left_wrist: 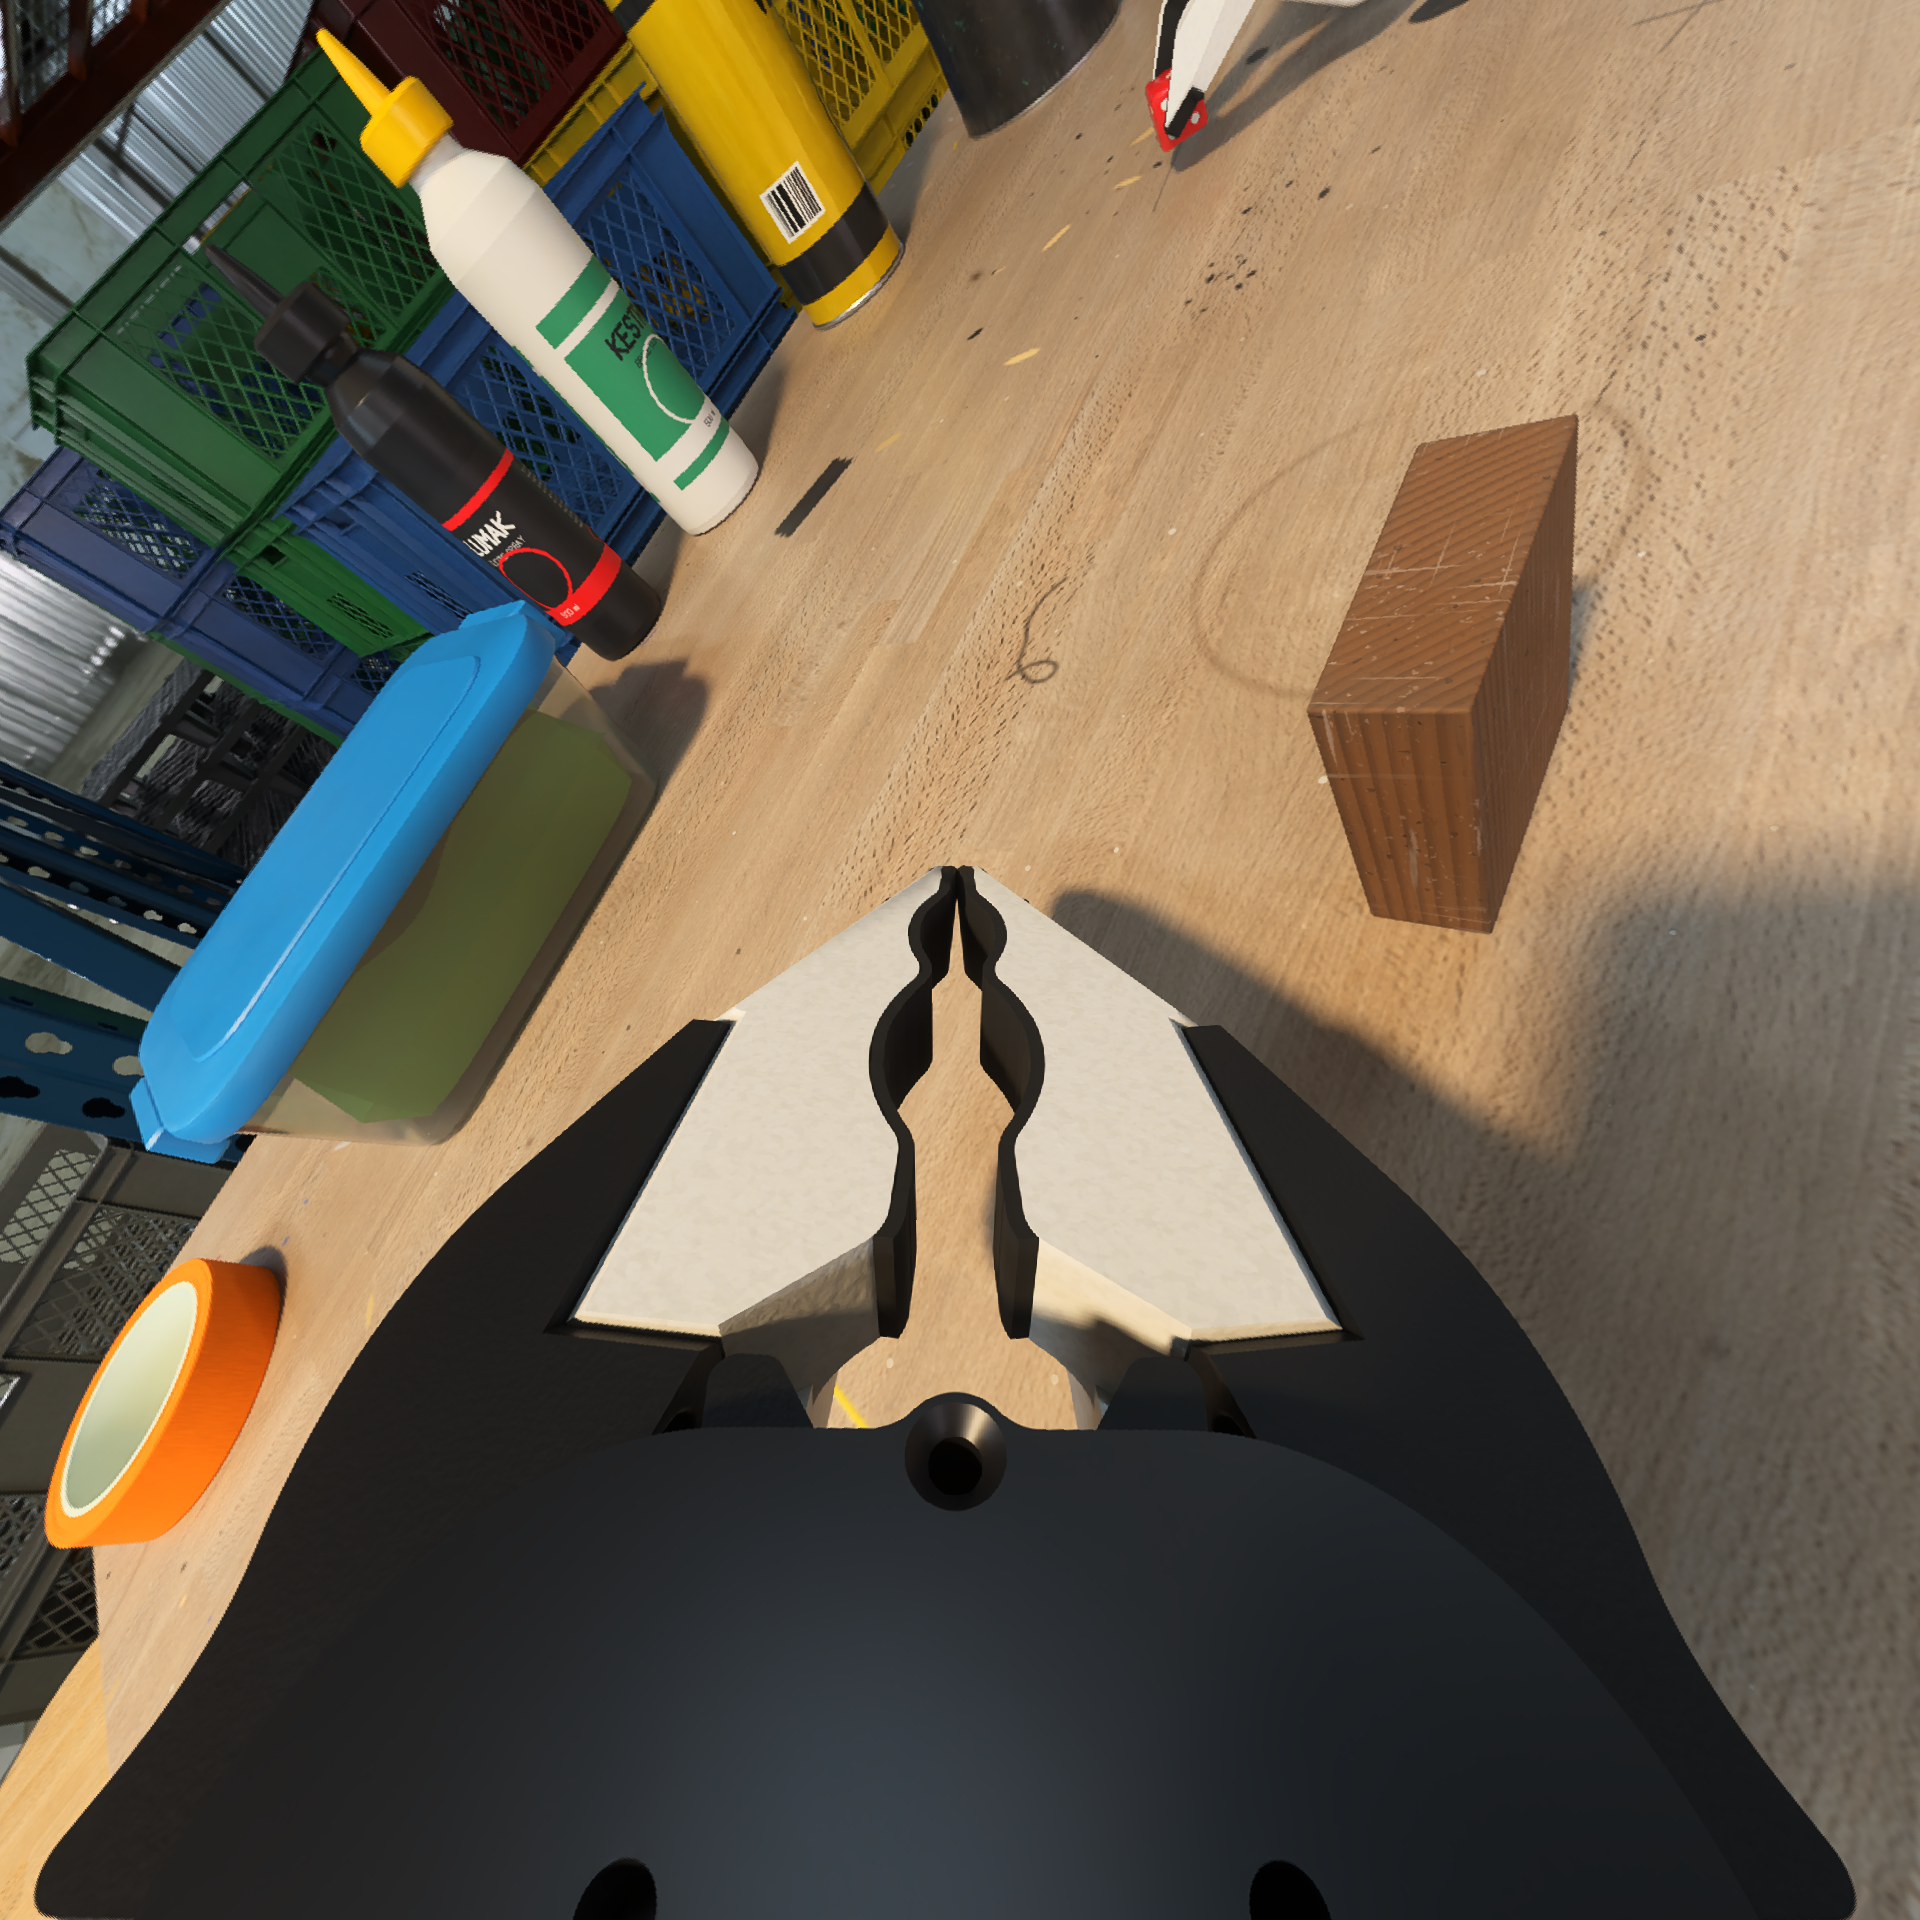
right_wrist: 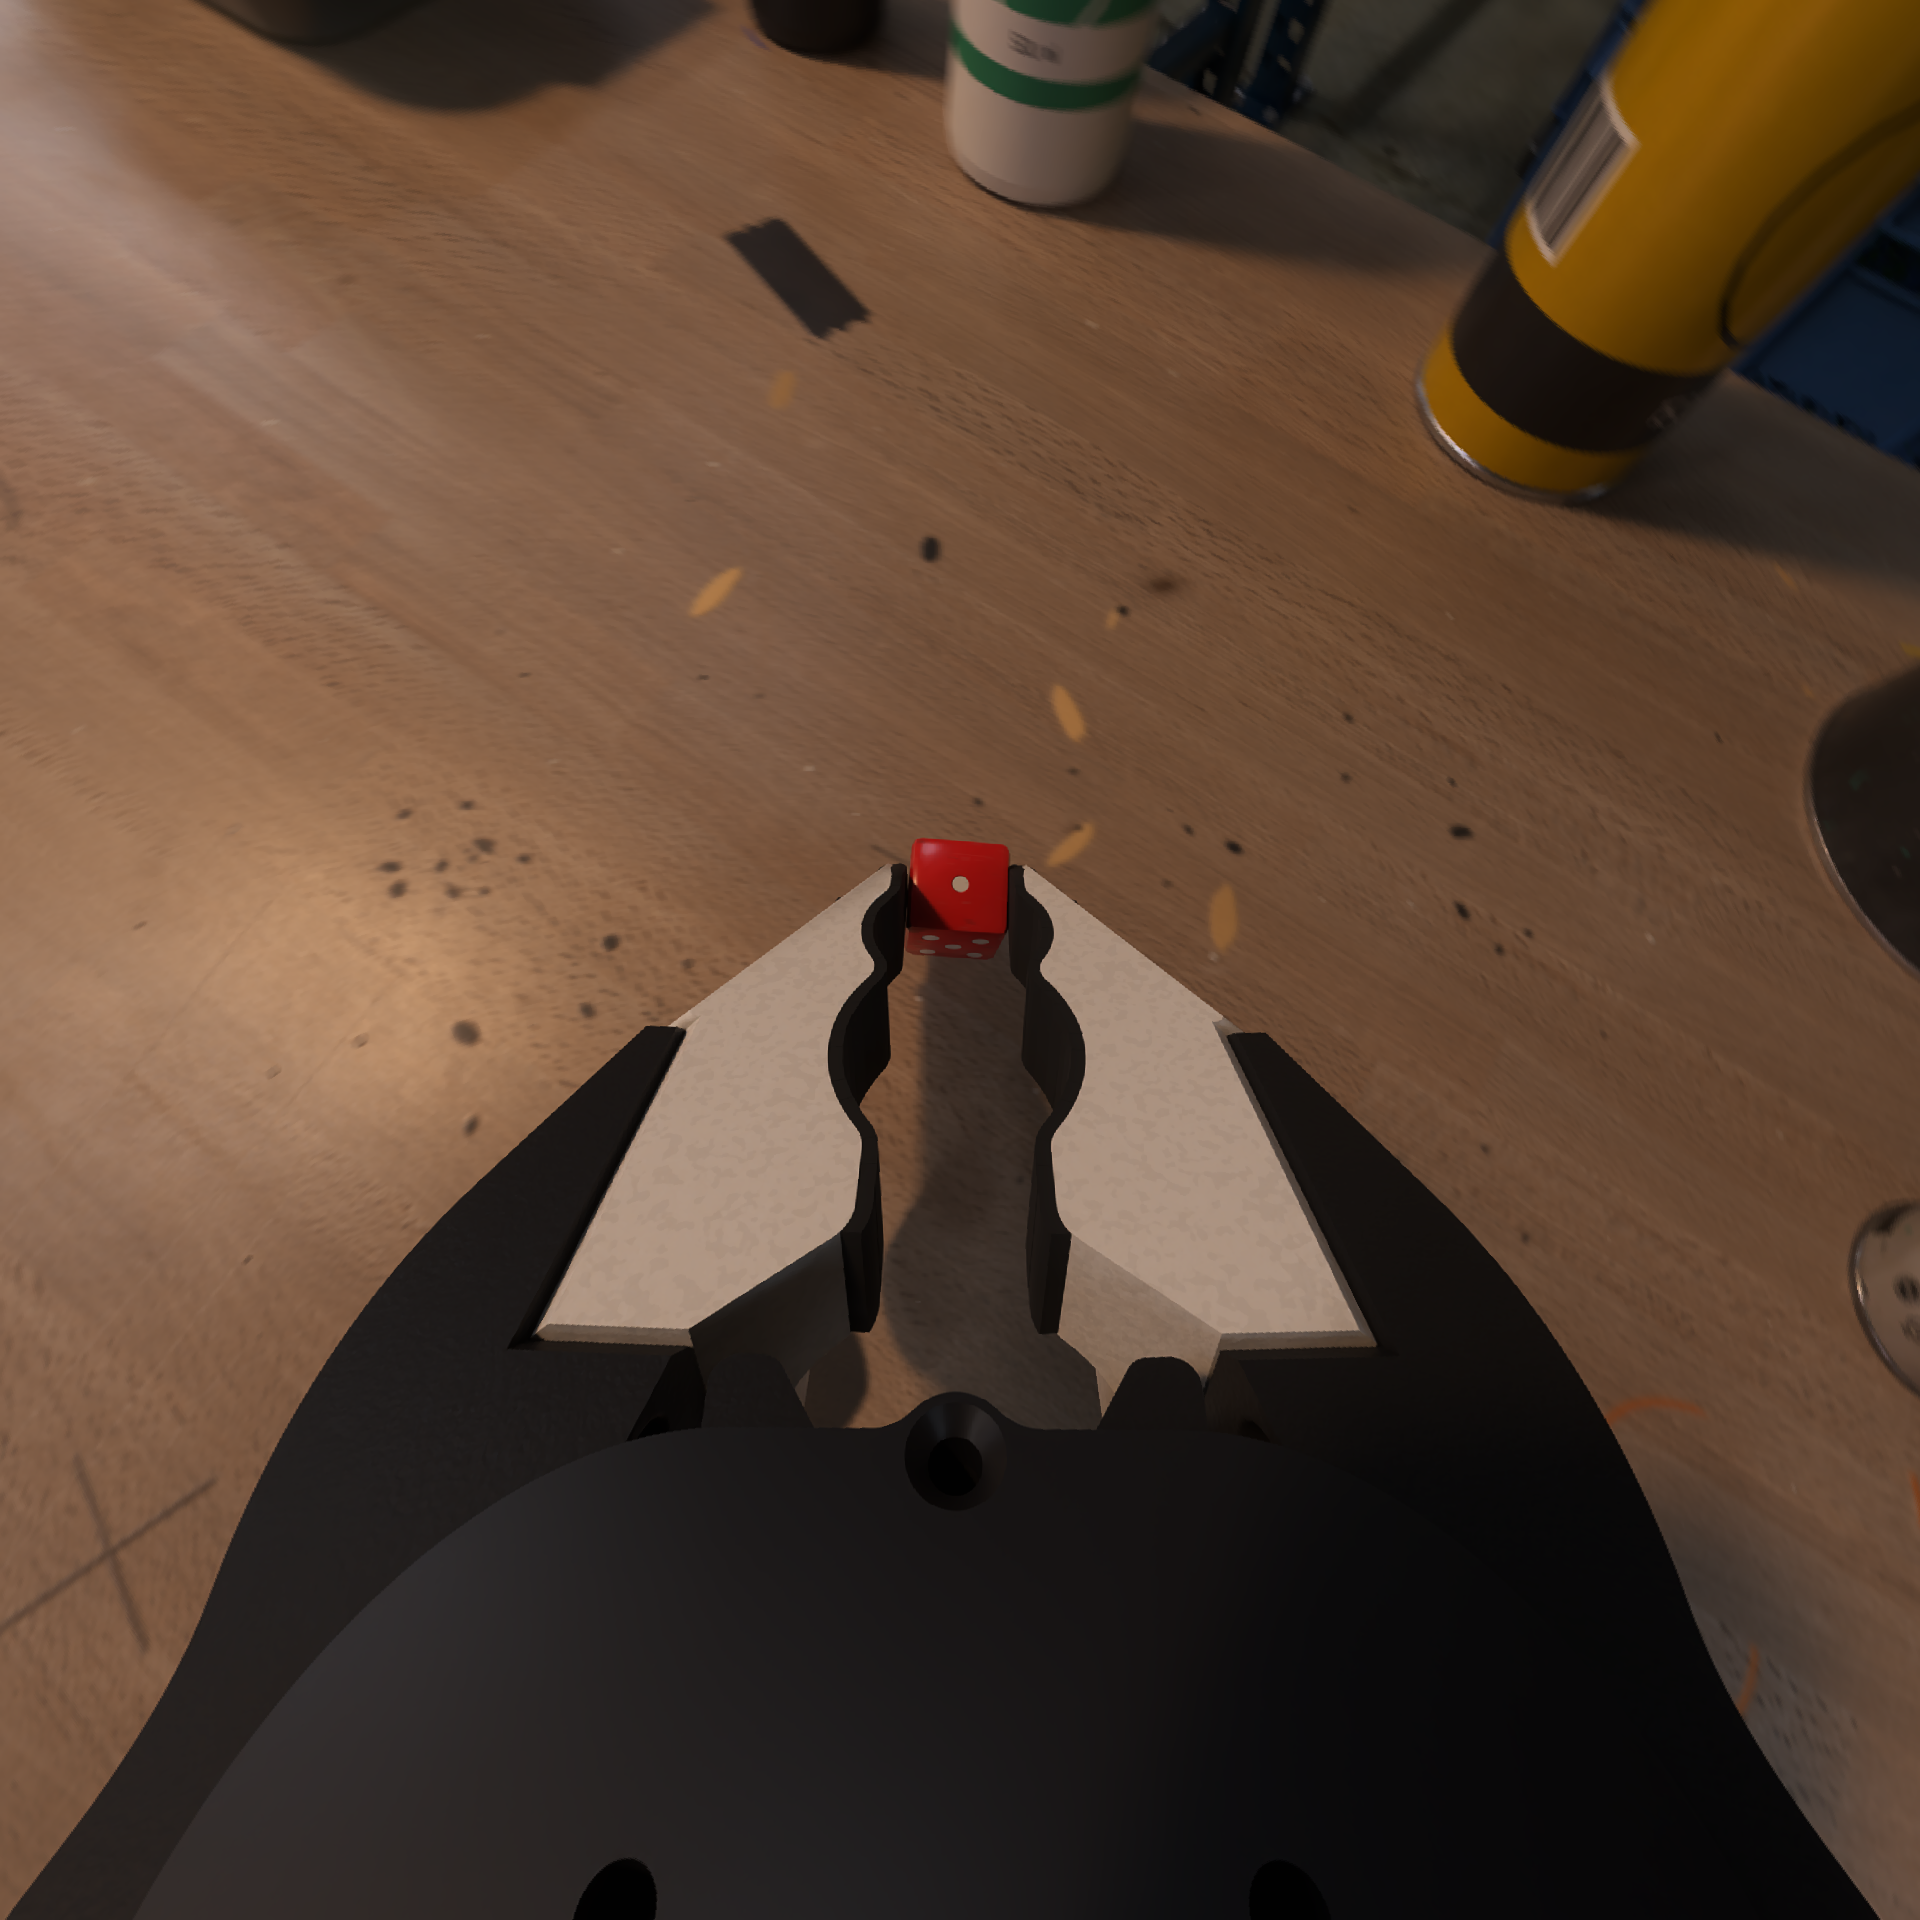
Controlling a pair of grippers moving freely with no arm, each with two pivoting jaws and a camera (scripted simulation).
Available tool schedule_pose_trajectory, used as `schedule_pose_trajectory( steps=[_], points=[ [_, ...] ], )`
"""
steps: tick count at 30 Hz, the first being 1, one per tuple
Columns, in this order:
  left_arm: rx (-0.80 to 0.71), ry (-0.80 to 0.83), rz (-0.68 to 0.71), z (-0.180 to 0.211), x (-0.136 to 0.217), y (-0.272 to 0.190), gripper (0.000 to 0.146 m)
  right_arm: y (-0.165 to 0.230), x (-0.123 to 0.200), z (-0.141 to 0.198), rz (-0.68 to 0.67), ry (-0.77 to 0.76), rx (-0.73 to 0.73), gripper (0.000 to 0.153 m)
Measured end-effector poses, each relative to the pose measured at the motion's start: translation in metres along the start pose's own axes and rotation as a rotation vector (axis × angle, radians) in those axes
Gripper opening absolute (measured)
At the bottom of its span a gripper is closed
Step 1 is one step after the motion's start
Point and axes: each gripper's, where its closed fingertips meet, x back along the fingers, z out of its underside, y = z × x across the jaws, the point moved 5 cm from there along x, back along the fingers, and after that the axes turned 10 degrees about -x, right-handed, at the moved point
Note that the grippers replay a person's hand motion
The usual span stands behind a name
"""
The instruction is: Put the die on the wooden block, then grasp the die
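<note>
A small red die (right_wrist: 958,899) with white pips sits between the tips of my right gripper (right_wrist: 957,891), which is shut on it just above the wooden table (right_wrist: 416,675). In the left wrist view the die (left_wrist: 1172,112) shows far off at the top, pinched in the right gripper (left_wrist: 1179,104). The brown wooden block (left_wrist: 1455,675) stands on the table to the right of and beyond my left gripper (left_wrist: 956,878). My left gripper is shut and empty, its tips touching, above bare table.
Along the table's left edge stand a white glue bottle (left_wrist: 582,322), a black bottle (left_wrist: 468,478), a yellow can (left_wrist: 769,156), a blue-lidded box (left_wrist: 364,883) and an orange tape roll (left_wrist: 156,1403). Coloured crates (left_wrist: 208,364) are stacked behind. A black tape strip (right_wrist: 798,278) lies on the table.
</note>
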Motion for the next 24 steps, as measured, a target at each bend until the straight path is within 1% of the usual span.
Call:
schedule_pose_trajectory(
  steps=[3,6,12,18,22,24],
  points=[
    [-0.002,0.001,0.001,0.000,0.000,0.000,0.000,0.017,0.003,-0.001,-0.070,-0.030,0.095,0.019],
    [-0.004,0.002,0.001,0.000,0.000,0.000,0.000,0.043,0.005,-0.005,-0.158,-0.057,0.201,0.019],
    [0.007,-0.008,-0.006,0.000,0.001,0.001,0.000,0.108,0.008,-0.012,-0.310,-0.078,0.387,0.019],
    [0.036,-0.061,0.017,-0.002,0.006,0.007,0.008,0.176,0.010,-0.015,-0.426,-0.083,0.507,0.019],
    [0.057,-0.064,0.184,-0.006,0.017,0.004,0.016,0.210,0.010,-0.012,-0.500,-0.076,0.554,0.019],
    [0.105,-0.045,0.299,-0.009,0.023,0.004,0.026,0.219,0.009,-0.010,-0.528,-0.069,0.559,0.019]
  ],
)
